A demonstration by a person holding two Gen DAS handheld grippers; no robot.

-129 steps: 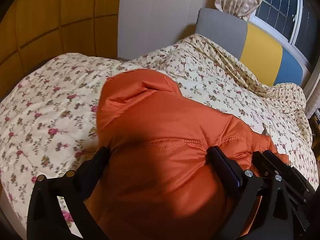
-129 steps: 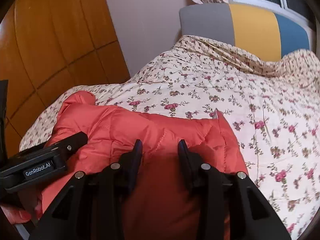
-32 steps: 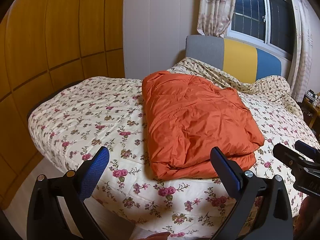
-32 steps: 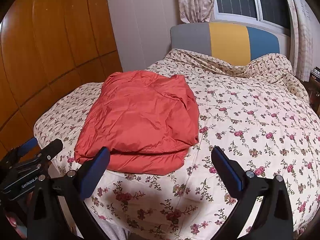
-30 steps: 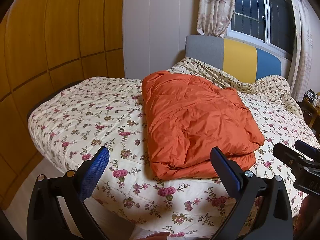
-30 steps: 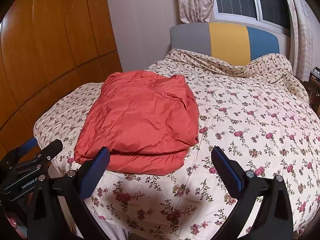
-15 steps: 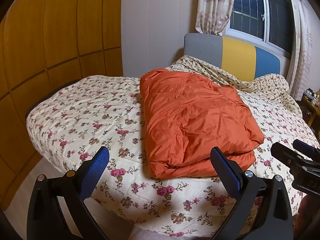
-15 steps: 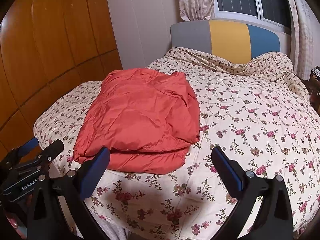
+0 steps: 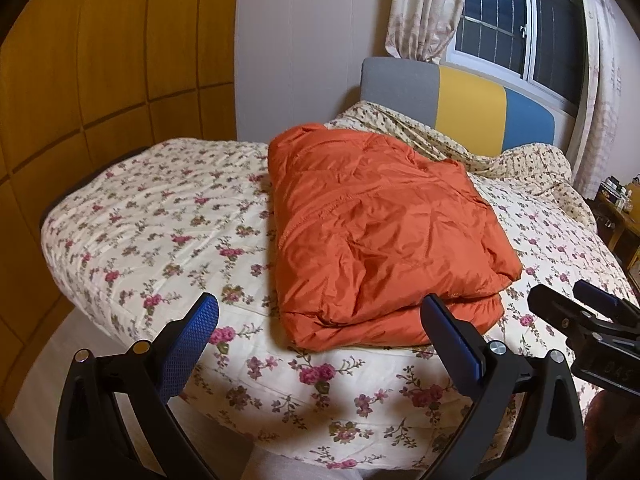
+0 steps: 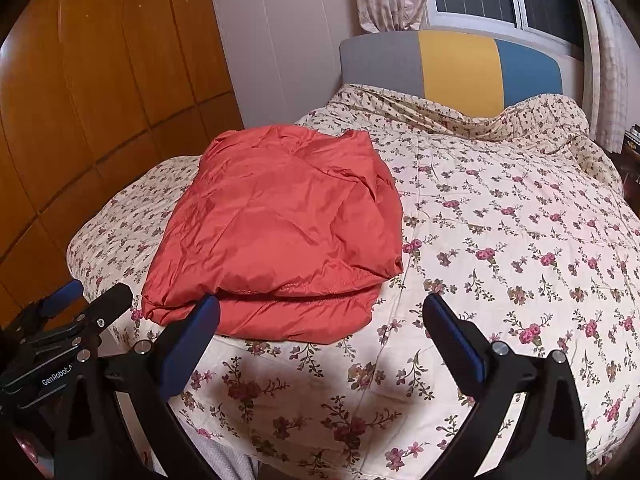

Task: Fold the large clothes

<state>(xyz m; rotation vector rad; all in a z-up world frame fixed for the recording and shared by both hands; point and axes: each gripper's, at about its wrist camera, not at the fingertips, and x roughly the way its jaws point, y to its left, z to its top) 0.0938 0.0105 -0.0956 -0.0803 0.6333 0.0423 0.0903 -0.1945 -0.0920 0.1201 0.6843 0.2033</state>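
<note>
The orange puffer jacket lies folded into a thick rectangle on the floral bedspread, near the foot edge of the bed and toward its 9 o'clock side in the right wrist view. The left tongs hang wide and empty just short of the bed's edge. At their 3 o'clock, the right tongs are equally wide, gripping nothing.

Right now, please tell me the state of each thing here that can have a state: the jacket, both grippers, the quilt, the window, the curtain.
Orange jacket: folded, lying on the bed.
Left gripper: open, empty.
Right gripper: open, empty.
Floral quilt: spread flat, bunched near the headboard.
Window: looks shut.
Curtain: drawn aside.
</note>
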